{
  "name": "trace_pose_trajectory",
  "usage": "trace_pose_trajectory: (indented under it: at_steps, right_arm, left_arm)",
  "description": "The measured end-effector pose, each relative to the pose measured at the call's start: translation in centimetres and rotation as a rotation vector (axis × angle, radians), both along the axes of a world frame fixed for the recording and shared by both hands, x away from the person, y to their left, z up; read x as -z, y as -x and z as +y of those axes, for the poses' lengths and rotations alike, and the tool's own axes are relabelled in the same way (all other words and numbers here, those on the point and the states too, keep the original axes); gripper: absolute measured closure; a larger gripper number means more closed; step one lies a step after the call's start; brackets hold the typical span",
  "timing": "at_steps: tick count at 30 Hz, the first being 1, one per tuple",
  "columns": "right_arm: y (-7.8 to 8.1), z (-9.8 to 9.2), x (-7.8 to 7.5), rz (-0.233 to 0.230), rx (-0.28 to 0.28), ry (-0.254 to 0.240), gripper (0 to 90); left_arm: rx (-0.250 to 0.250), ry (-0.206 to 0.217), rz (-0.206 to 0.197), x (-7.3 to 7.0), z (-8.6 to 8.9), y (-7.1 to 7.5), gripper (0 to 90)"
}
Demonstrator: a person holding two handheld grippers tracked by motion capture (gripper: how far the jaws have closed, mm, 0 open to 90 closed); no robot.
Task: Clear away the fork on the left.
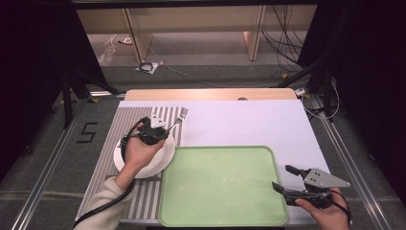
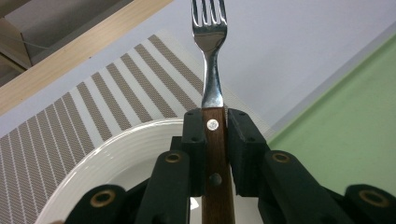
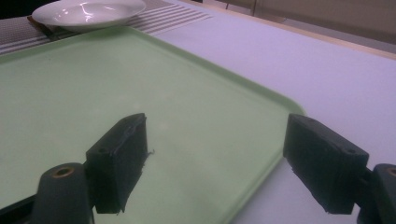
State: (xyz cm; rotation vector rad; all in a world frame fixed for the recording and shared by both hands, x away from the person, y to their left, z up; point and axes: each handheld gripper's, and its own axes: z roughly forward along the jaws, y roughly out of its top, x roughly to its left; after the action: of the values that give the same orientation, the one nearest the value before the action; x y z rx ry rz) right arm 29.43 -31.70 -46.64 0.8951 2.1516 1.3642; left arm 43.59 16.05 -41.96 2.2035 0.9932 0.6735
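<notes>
At the left, the left gripper [image 2: 215,135] has its fingers clamped on the wooden handle of a fork [image 2: 211,60], tines pointing out over the striped placemat [image 1: 107,143], above a white plate [image 1: 160,160]. It looks mid-carry; next it needs a place to set down, perhaps the green tray [image 1: 222,184]. Right gripper [image 1: 285,179] waits wide open at the tray's edge. No readable writing.

Fork [image 2: 211,70] handle end hidden between left gripper [image 2: 215,135] jaws; plate [image 2: 121,154] cut off by edge, perhaps half visible.
</notes>
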Motion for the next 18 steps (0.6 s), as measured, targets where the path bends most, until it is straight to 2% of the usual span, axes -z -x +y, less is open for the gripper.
trace_pose_trajectory:
  at_steps: [6,12,14,18]
  right_arm:
    - [0.0,0.0,0.0,-0.001,-0.002,0.000,22.9]
    - [0.0,0.0,0.0,0.002,0.002,0.005,22.9]
    - [0.0,0.0,0.0,0.000,0.000,-0.002,22.9]
    - [0.0,0.0,0.0,0.002,0.001,-0.004,22.9]
  left_arm:
    - [0.014,0.008,0.000,-0.1,-0.2,1.4,77.3]
    - [0.035,0.010,0.008,0.0,-0.5,2.6,77.3]
    - [0.039,0.011,0.024,0.0,-0.7,3.0,77.3]
    - [0.063,0.013,0.025,0.1,-1.0,3.8,77.3]
